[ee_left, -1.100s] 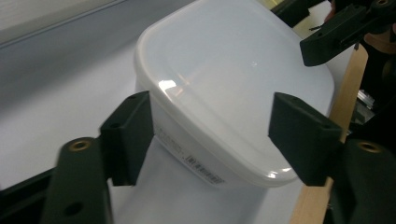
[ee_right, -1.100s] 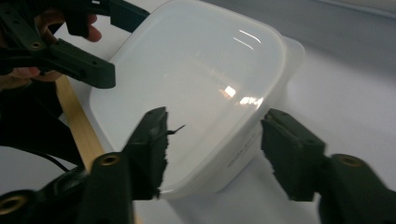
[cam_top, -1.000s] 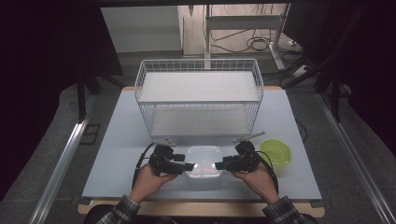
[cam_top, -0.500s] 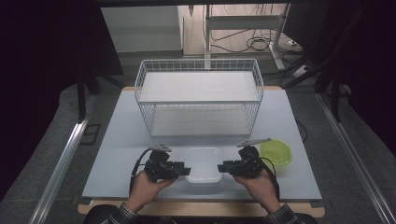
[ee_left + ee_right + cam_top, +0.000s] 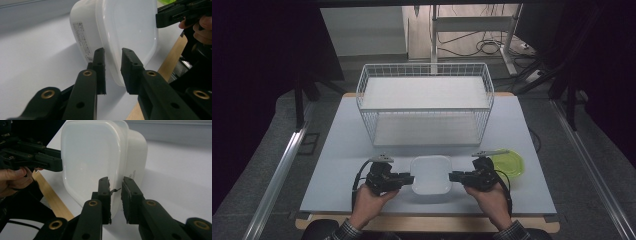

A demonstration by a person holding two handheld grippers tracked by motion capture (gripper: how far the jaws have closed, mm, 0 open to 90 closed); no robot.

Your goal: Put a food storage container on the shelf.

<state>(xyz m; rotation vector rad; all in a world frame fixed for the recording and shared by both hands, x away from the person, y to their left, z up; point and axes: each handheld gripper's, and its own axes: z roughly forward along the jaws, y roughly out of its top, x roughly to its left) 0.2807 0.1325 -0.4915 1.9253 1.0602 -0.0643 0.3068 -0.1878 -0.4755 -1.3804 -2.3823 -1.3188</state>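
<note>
A white plastic container [image 5: 430, 174] with its lid on sits at the front middle of the table. My left gripper [image 5: 411, 178] is at its left rim and my right gripper [image 5: 452, 176] at its right rim, both lying level. In the left gripper view the jaws of the left gripper [image 5: 112, 53] straddle the edge of the container [image 5: 125, 27]. In the right gripper view the right gripper [image 5: 115, 182] straddles the opposite edge of the container [image 5: 87, 157]. Both pairs of jaws have just been closing, and the pads now sit against the rim.
A white wire basket [image 5: 424, 100] stands behind the container, across the middle of the pale table [image 5: 342, 150]. A green round dish [image 5: 508, 164] lies just right of my right hand. The table's wooden front edge [image 5: 427, 224] runs close under both hands.
Both grippers' jaws have narrowed onto the container's side rims. The hands have barely shifted and the container stays in place.
</note>
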